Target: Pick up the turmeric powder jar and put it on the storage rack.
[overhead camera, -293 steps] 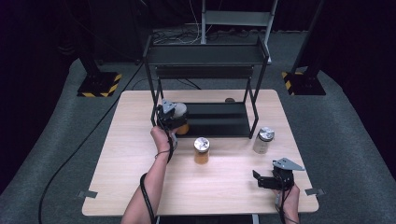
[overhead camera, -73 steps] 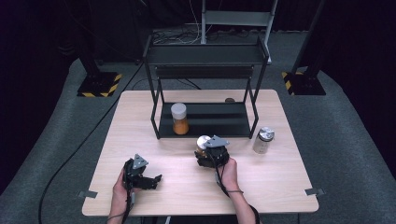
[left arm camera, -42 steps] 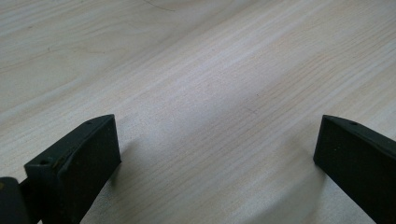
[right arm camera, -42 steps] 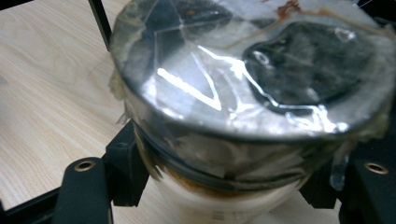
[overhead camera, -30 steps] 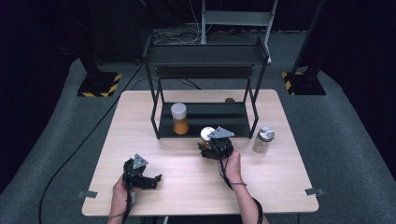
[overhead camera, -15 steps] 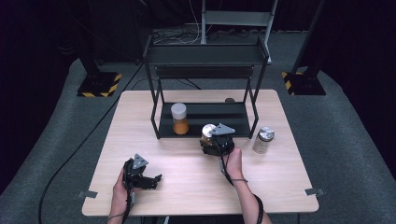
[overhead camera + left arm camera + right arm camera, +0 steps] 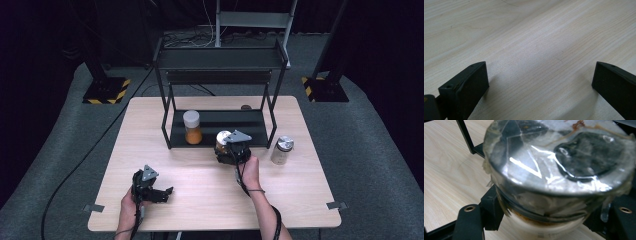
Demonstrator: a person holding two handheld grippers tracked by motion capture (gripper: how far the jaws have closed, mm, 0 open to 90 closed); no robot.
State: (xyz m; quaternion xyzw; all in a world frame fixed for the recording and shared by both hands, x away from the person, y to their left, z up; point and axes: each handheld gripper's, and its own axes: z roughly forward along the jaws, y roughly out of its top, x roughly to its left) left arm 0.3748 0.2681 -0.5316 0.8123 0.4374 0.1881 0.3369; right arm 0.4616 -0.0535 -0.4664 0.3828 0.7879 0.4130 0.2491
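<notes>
We have the right gripper (image 7: 231, 149) clamped on a jar (image 7: 554, 177) just below its lid, at the front edge of the black rack's (image 7: 220, 90) lower shelf. In the right gripper view the jaws sit on either side of the neck under the lid; the lid top is covered in clear, crinkled film or tape that catches the light. A trace of orange-brown contents shows beneath the lid. From the high view we cannot tell whether the jar's base is on the shelf, on the worktop (image 7: 200, 175), or just clear of both.

The left gripper (image 7: 152, 192) lies low over the near-left worktop, jaws wide apart, nothing between them; the left gripper view has bare wood grain between the two pads.

On the lower shelf stands a white-lidded jar (image 7: 192, 127) with orange contents, upright, left of the held one. A clear jar with a metal lid (image 7: 282, 150) stands on the worktop just right of the rack's front leg.

Handling judgement: the held jar looks rigid, likely glass, so fragile if knocked against the rack frame, and moderately heavy with contents. Smooth walls and the film on the lid could be slippery; the hold under the lid rim seems the sensible place, as the rim stops it sliding down.
</notes>
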